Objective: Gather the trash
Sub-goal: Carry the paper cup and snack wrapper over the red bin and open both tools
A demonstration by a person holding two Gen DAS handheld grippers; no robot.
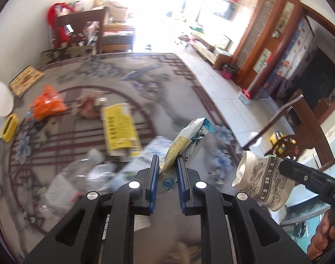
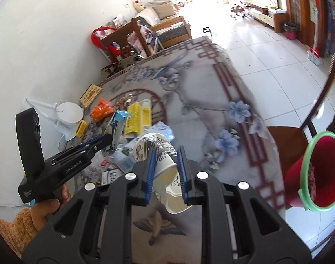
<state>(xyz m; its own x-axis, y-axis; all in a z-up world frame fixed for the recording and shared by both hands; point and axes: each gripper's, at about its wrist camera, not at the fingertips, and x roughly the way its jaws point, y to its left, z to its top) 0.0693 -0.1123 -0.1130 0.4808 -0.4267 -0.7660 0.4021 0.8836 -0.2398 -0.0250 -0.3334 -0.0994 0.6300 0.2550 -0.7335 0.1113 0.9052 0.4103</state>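
My left gripper (image 1: 167, 160) is shut on a crumpled yellow, white and blue wrapper (image 1: 189, 136), lifted above the table; the same wrapper (image 2: 118, 124) shows in the right wrist view, in that gripper (image 2: 110, 139). My right gripper (image 2: 166, 154) is shut on a squashed paper cup (image 2: 161, 154) printed with black patterns; the cup (image 1: 262, 182) also appears at the right of the left wrist view, above the table's edge. A red bin with a green rim (image 2: 317, 173) stands on the floor at the right. Loose trash lies on the patterned tablecloth (image 2: 211, 96).
On the table lie a yellow carton (image 1: 119, 129), an orange packet (image 1: 46, 103), clear plastic wrappers (image 1: 79, 176), a yellow holder (image 1: 9, 127) and a white stand (image 2: 68, 112). A wooden chair (image 2: 284, 136) stands by the bin. Tiled floor (image 2: 266, 50) stretches beyond.
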